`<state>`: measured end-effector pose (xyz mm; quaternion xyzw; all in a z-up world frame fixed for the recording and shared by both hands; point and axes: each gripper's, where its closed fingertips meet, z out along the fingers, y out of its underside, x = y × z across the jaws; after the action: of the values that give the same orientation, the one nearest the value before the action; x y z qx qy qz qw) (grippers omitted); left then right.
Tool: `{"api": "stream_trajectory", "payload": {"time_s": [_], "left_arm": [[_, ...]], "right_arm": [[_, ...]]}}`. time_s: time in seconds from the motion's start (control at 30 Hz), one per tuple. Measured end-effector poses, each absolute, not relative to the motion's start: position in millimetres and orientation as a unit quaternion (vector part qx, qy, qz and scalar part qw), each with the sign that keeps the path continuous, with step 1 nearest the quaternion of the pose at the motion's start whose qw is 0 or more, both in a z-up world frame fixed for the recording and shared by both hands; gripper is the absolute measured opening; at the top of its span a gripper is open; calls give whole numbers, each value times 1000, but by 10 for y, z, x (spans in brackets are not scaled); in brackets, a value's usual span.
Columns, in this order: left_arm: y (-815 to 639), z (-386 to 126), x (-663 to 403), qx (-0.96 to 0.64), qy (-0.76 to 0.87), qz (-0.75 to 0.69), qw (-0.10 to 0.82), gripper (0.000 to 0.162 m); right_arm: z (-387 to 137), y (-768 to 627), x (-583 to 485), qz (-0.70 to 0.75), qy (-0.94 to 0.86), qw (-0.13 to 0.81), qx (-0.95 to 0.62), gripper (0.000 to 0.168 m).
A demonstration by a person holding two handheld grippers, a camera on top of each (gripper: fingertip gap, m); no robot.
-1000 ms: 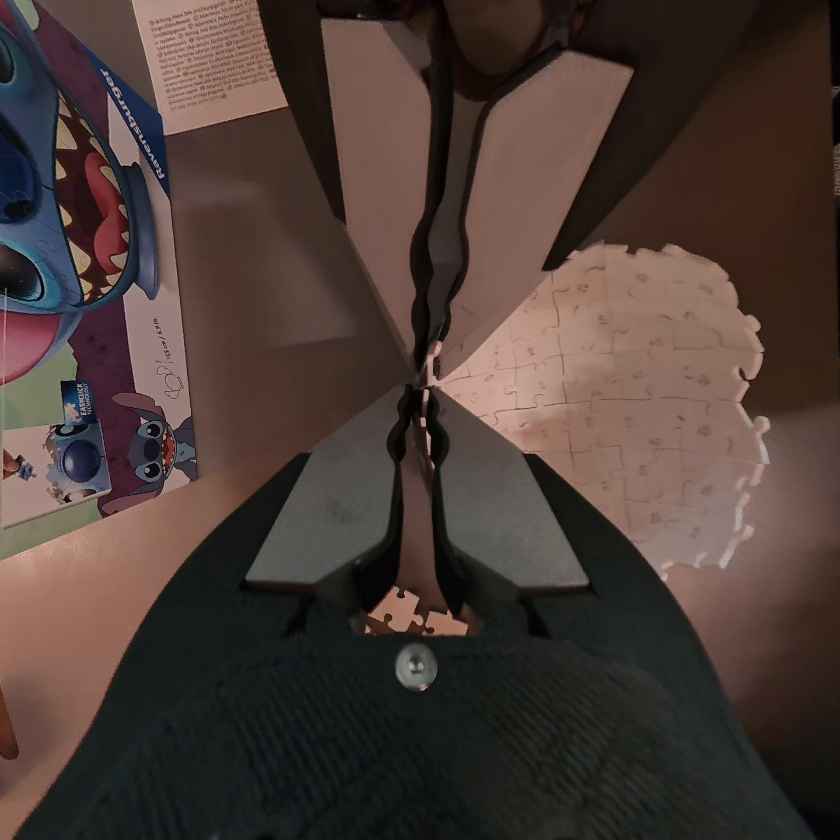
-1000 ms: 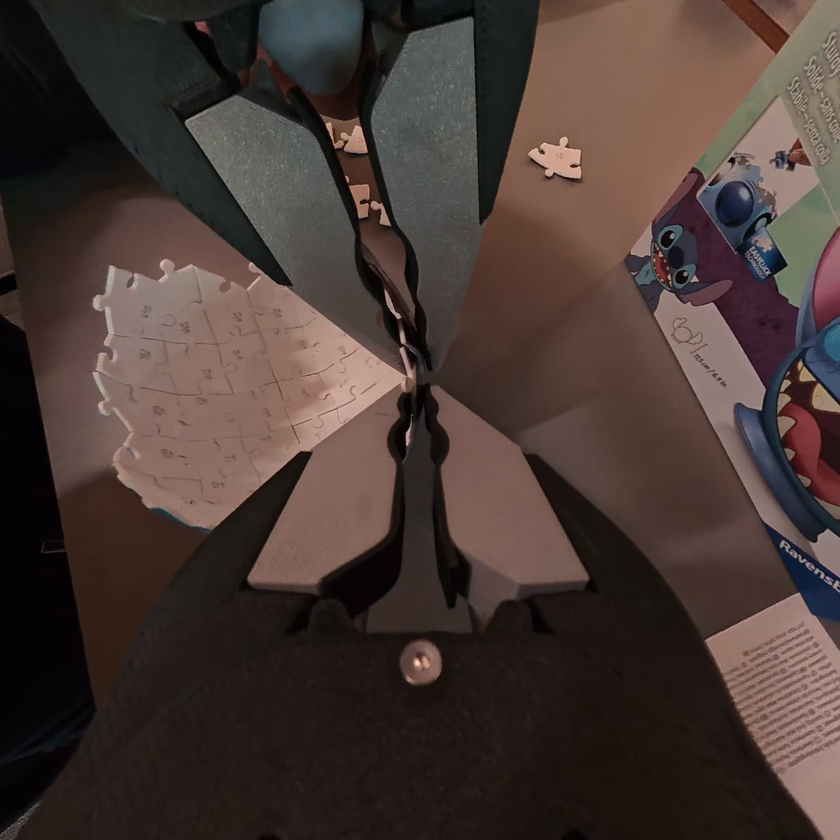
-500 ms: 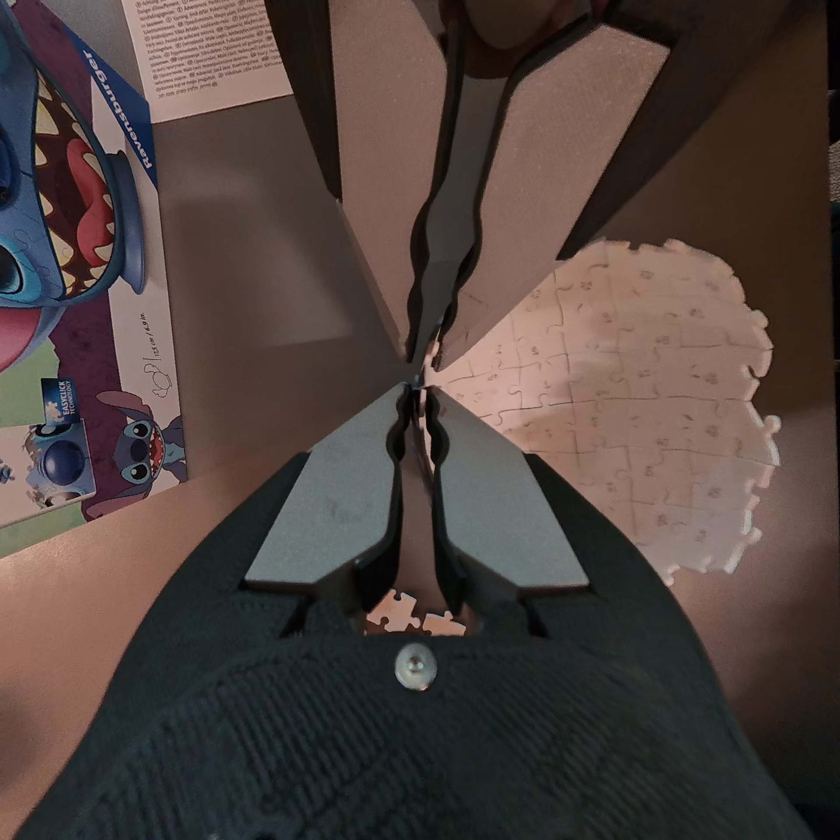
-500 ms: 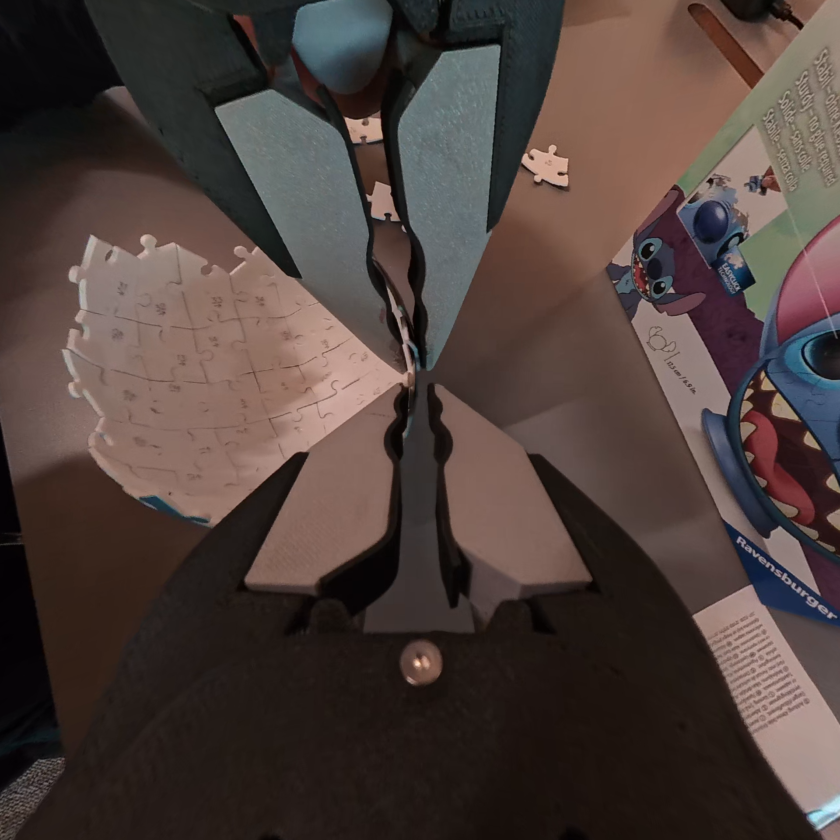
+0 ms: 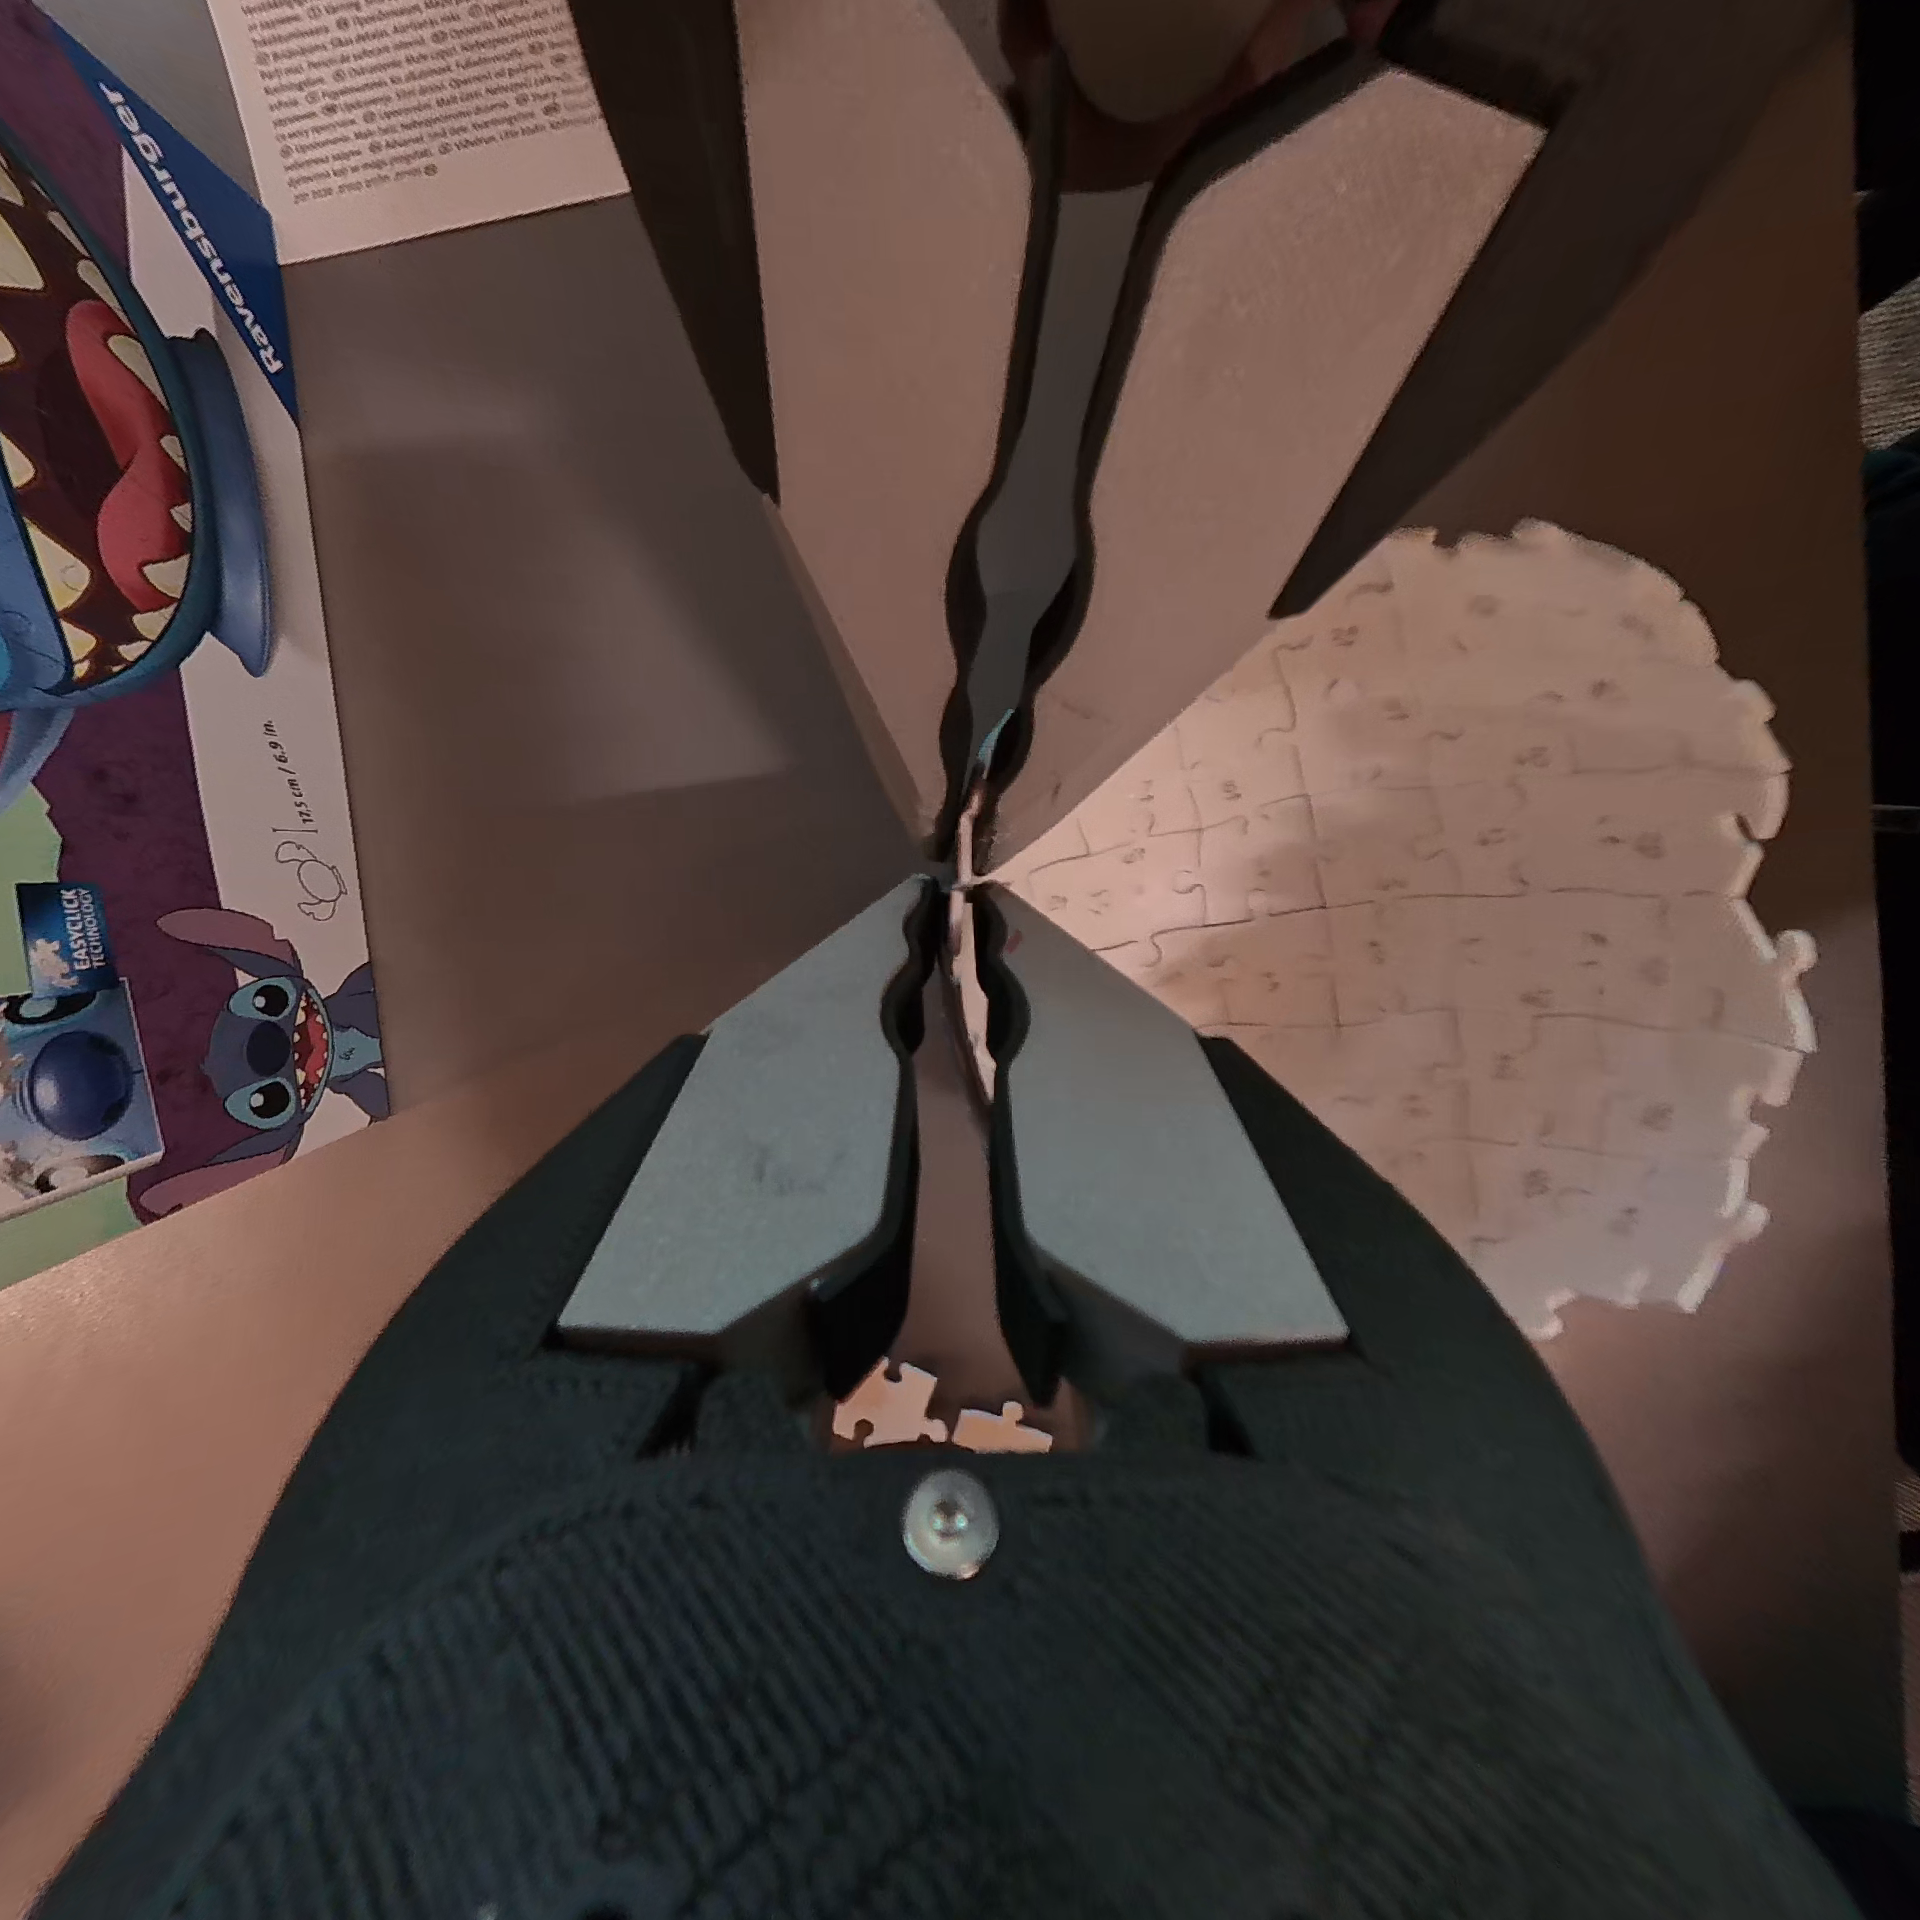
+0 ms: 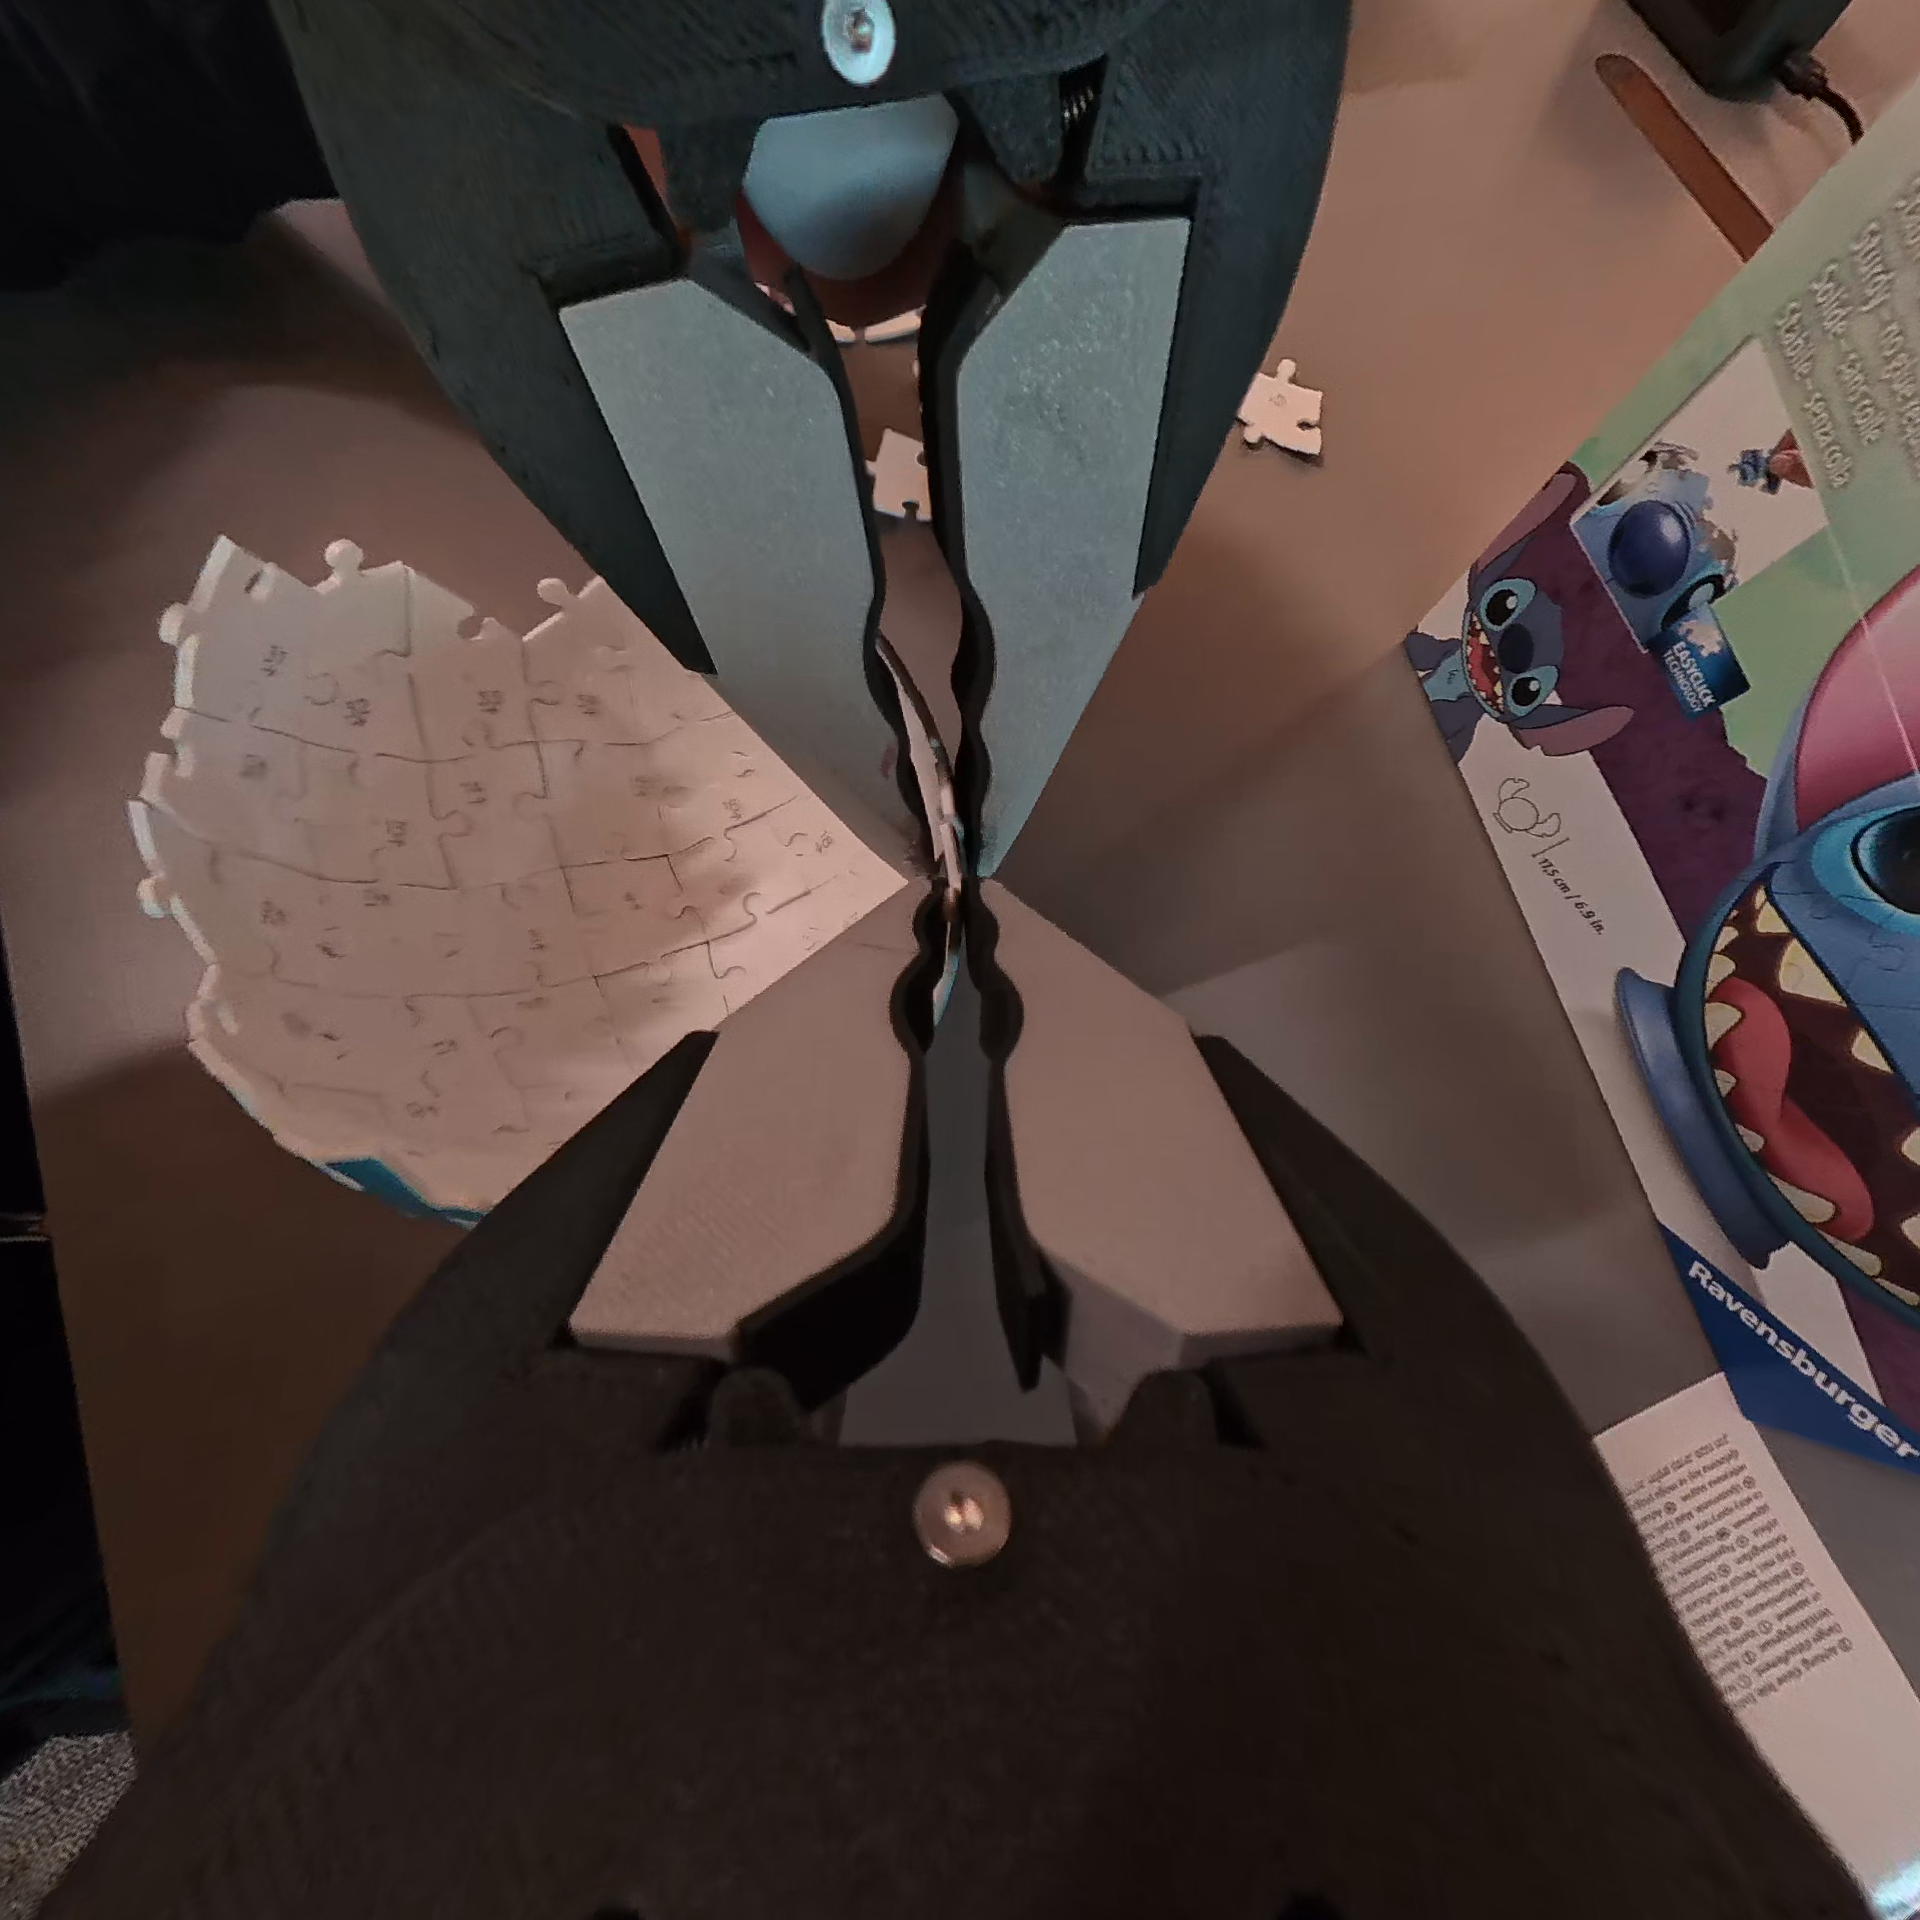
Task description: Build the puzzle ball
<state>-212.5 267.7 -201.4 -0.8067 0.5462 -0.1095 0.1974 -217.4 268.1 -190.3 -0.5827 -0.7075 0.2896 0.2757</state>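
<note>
The half-built puzzle ball, a curved white shell of joined pieces (image 5: 1455, 935), is seen from its inner side; it also shows in the right wrist view (image 6: 468, 883). My left gripper (image 5: 951, 904) is shut on the shell's rim, whose thin edge runs between its fingers. My right gripper (image 6: 956, 914) is shut on a thin puzzle piece (image 5: 995, 740) held against that same rim. The two grippers meet tip to tip; the right gripper (image 5: 966, 831) comes in from the top of the left wrist view, the left gripper (image 6: 951, 842) from the top of the right wrist view.
The puzzle box (image 5: 156, 727) with its blue cartoon picture lies flat on the brown table, also in the right wrist view (image 6: 1714, 831). A printed sheet (image 6: 1766, 1610) lies beside it. Loose white pieces (image 6: 1283, 410) lie behind the left gripper. My left and right fingertips are right by each other.
Both grippers stay shut and tip to tip. The pair has shifted relative to the table, so the box slides toward the frame edges. More of the left gripper's body shows in the right wrist view.
</note>
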Motion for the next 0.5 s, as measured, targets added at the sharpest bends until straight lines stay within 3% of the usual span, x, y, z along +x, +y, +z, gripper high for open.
{"api": "stream_trajectory", "payload": {"time_s": [0.5], "left_arm": [[2656, -2022, -2211, -812, 548, -84, 185, 5]], "right_arm": [[-1906, 2675, -2180, 292, -704, 270, -589, 0]]}}
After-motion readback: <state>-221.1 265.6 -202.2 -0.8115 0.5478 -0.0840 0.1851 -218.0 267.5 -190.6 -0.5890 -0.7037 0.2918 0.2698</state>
